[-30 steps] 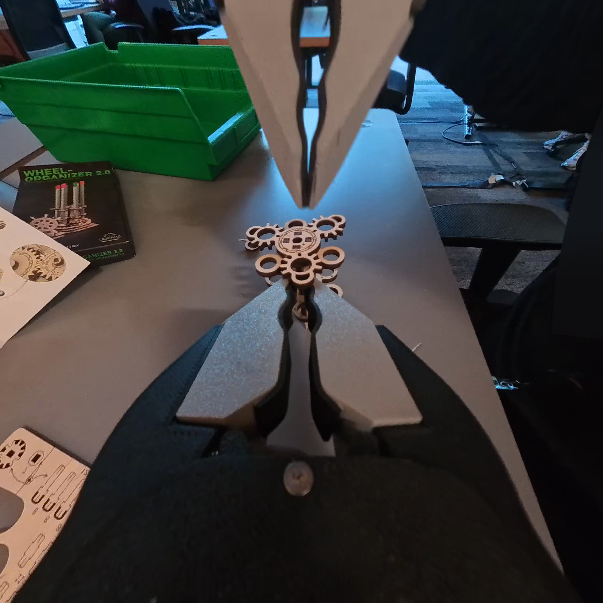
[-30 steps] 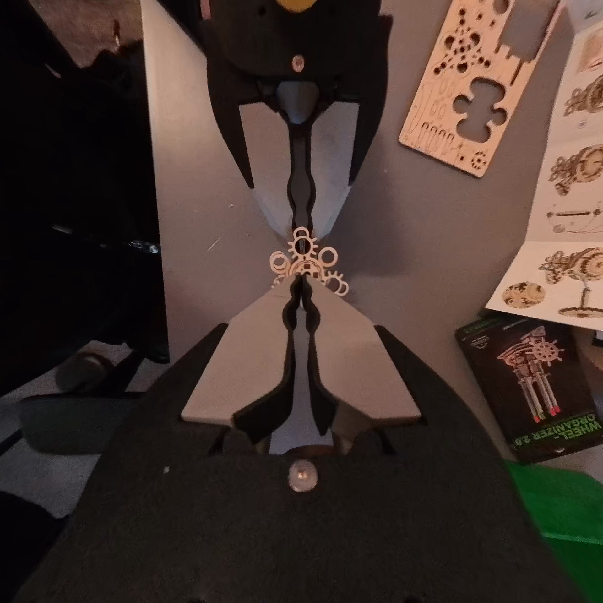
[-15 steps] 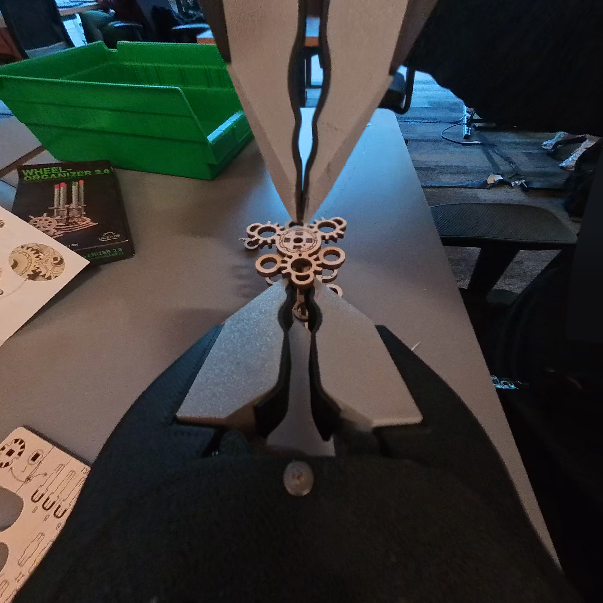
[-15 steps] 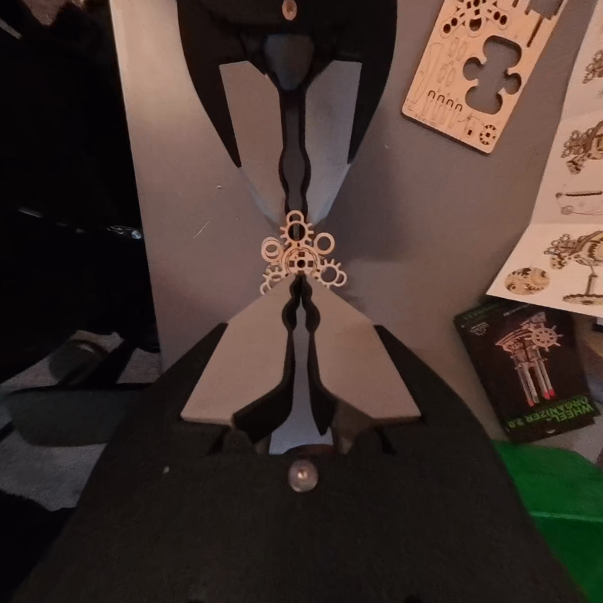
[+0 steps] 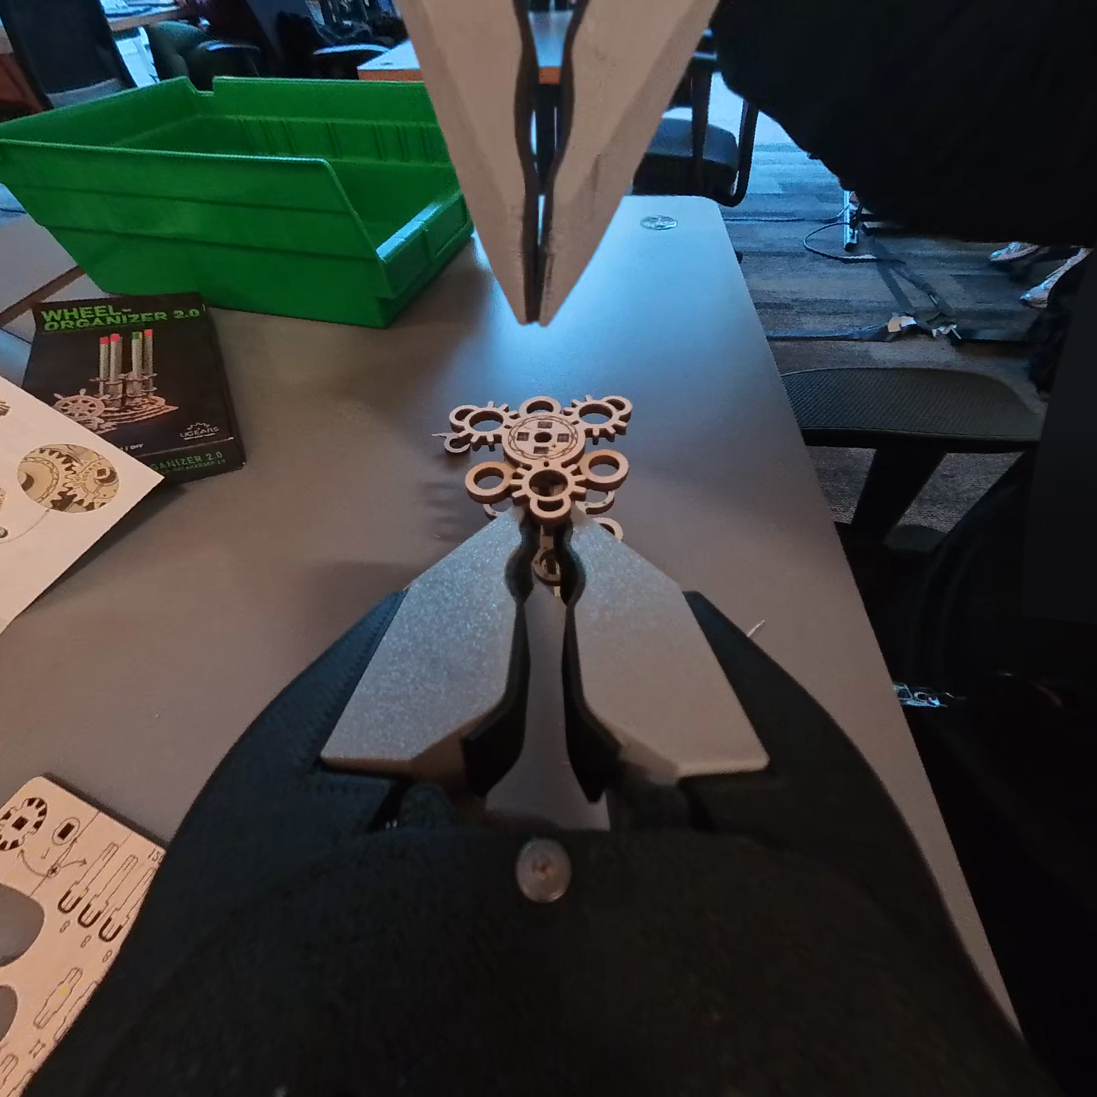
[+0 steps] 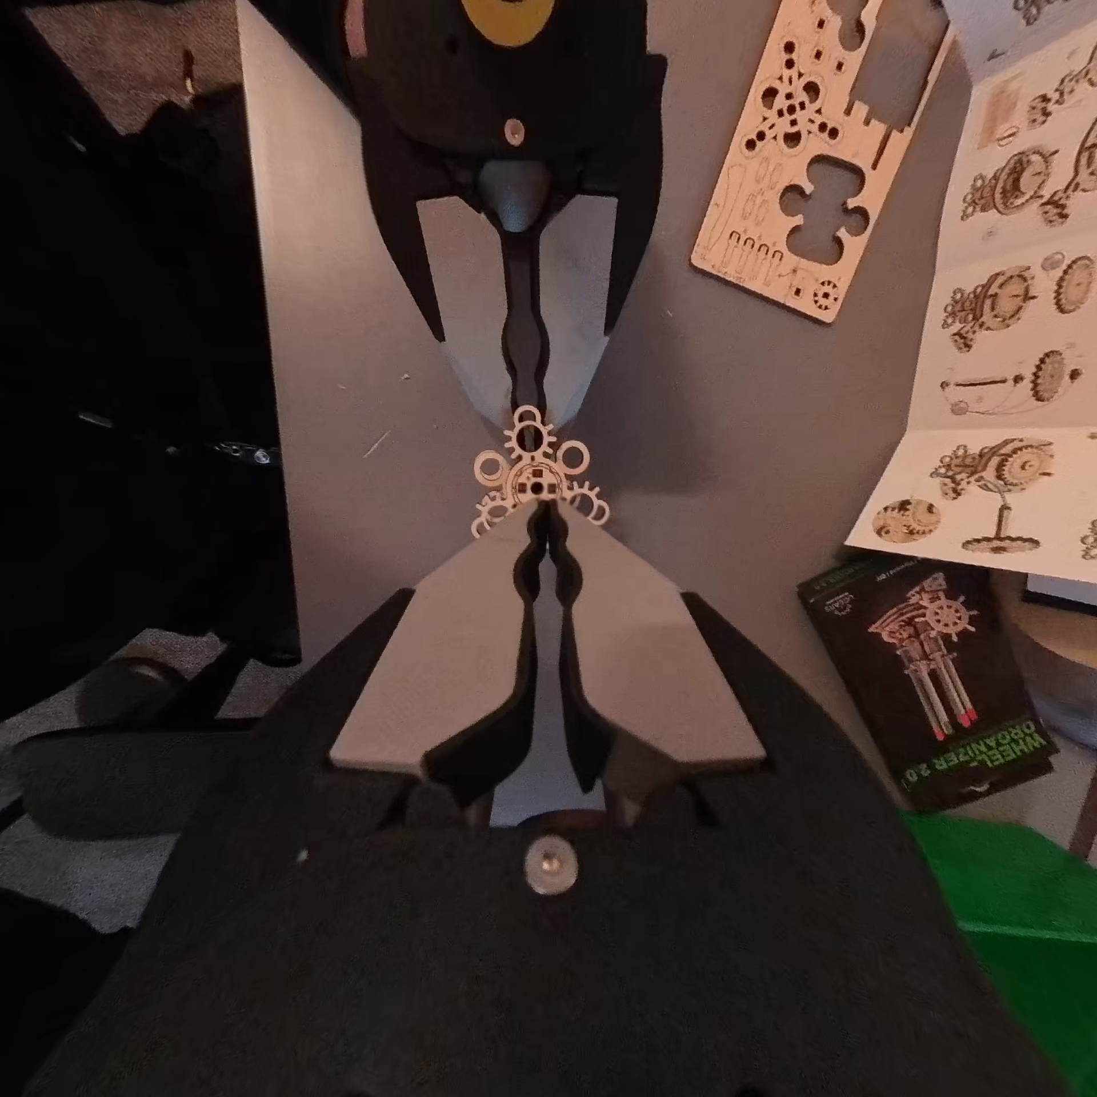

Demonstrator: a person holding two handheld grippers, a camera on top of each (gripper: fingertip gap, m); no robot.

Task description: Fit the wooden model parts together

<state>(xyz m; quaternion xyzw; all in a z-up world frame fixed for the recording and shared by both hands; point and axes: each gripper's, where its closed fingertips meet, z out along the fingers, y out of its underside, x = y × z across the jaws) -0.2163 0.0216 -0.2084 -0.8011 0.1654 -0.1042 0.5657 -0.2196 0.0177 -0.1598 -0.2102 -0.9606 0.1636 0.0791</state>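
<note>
Left hand-held gripper [image 5: 545, 528] reaching forward from the bottom centre of the left wrist view, low over the grey tabletop [image 5: 308, 570], fingers drawn close and pinched on the near lobe of the wooden model assembly [image 5: 543, 460]. Assembly held flat at frame centre: a round hub ringed by gear-toothed loops, a second layer of rings visible beneath; whether touching the tabletop or just above it, cannot tell.

Right hand-held gripper [image 5: 533, 317] coming down from the top centre of the same view, pointed tips pressed together with nothing between them, hanging clear above the far edge of the assembly, no contact. In the right wrist view, same tips [image 6: 543, 510] at centre, covering the near edge of the assembly [image 6: 537, 469] from above, with the left hand-held gripper [image 6: 525, 409] opposite in the upper centre, clamped on the far lobe.

Green bin [image 5: 237, 196] in the upper left of the left wrist view, a dark box [image 5: 133, 386] in front of it, a printed instruction sheet [image 5: 53, 475] at left edge, a punched-out wooden sheet [image 5: 53, 878] at lower left.
</note>
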